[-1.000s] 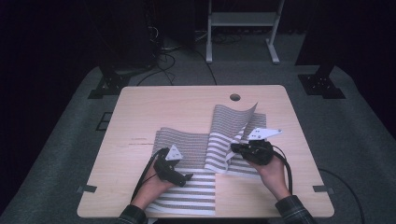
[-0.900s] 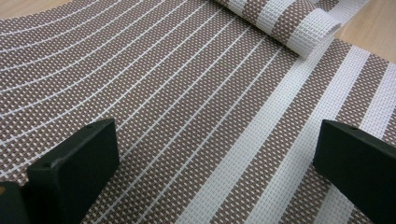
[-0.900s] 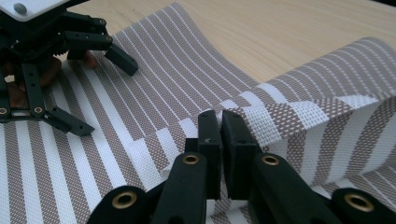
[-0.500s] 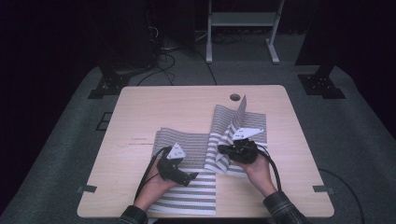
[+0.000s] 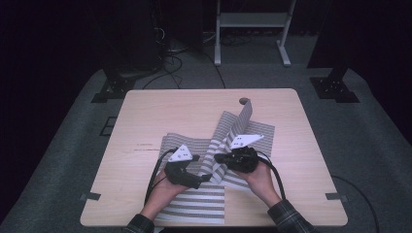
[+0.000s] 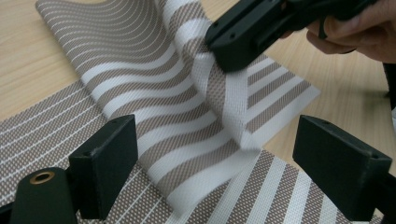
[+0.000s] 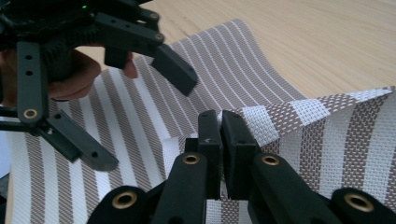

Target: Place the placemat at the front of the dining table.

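Observation:
A brown-and-white striped woven mat rises off the wooden table, one edge pulled up and leftward. My right gripper is shut on that edge; it also shows in the left gripper view, pinching the fold. A second striped mat lies flat at the front. My left gripper hovers just over it with jaws apart; they have just been closing a little, and the pads press on nothing. In the right gripper view, the left gripper stands open.
A round hole sits in the tabletop near the far edge. The table's left and far parts are bare wood. On the dark floor behind stand a white frame and black stand feet, with cables.
My right gripper has carried the mat's edge to the left, so the mat stands steeper and folds toward the left gripper. The left gripper has risen slightly.

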`<action>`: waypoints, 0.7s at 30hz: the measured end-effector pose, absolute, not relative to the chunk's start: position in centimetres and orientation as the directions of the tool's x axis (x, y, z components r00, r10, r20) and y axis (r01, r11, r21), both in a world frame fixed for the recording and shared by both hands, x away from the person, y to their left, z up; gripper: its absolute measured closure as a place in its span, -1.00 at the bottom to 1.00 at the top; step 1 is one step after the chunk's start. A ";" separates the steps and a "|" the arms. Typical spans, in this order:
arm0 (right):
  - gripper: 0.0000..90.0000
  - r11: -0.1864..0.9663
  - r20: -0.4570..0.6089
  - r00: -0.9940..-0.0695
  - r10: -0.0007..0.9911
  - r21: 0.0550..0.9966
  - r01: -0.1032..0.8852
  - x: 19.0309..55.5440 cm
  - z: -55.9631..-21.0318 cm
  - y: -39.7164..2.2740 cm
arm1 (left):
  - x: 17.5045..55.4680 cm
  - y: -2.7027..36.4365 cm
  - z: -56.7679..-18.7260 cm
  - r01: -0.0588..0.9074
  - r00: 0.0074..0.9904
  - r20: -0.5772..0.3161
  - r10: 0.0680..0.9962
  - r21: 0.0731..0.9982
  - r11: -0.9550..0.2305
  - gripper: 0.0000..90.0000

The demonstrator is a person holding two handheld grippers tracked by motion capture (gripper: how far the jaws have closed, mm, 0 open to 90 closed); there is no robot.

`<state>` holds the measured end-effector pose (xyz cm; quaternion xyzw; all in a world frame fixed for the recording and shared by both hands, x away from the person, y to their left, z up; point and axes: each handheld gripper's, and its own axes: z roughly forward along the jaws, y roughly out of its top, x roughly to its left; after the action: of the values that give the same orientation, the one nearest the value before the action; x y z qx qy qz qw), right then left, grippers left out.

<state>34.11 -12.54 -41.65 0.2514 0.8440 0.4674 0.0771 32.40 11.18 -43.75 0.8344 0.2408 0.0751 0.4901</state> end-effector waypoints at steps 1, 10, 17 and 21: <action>0.93 0.439 0.105 -0.866 0.489 0.828 0.349 34.0 -41.6 -12.3 | 32.4 11.2 -43.6 0.321 0.876 -0.108 0.471 0.858 -0.400 -0.60; 0.93 0.441 0.099 -0.877 0.470 0.834 0.330 33.5 -41.4 -11.8 | 33.2 10.8 -43.6 0.327 0.892 -0.149 0.428 0.864 -0.382 -0.25; 0.92 0.438 0.098 -0.877 0.470 0.837 0.329 33.4 -41.3 -11.8 | 33.6 10.6 -44.2 0.350 0.892 -0.168 0.420 0.845 -0.405 0.06; 0.92 0.437 0.099 -0.879 0.466 0.838 0.326 33.4 -41.3 -11.8 | 33.6 10.3 -44.3 0.347 0.899 -0.173 0.402 0.842 -0.413 0.28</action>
<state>33.37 -11.78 -41.27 0.2345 0.8446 0.4757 0.0735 33.55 10.29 -44.25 0.8399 0.2231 0.0280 0.4939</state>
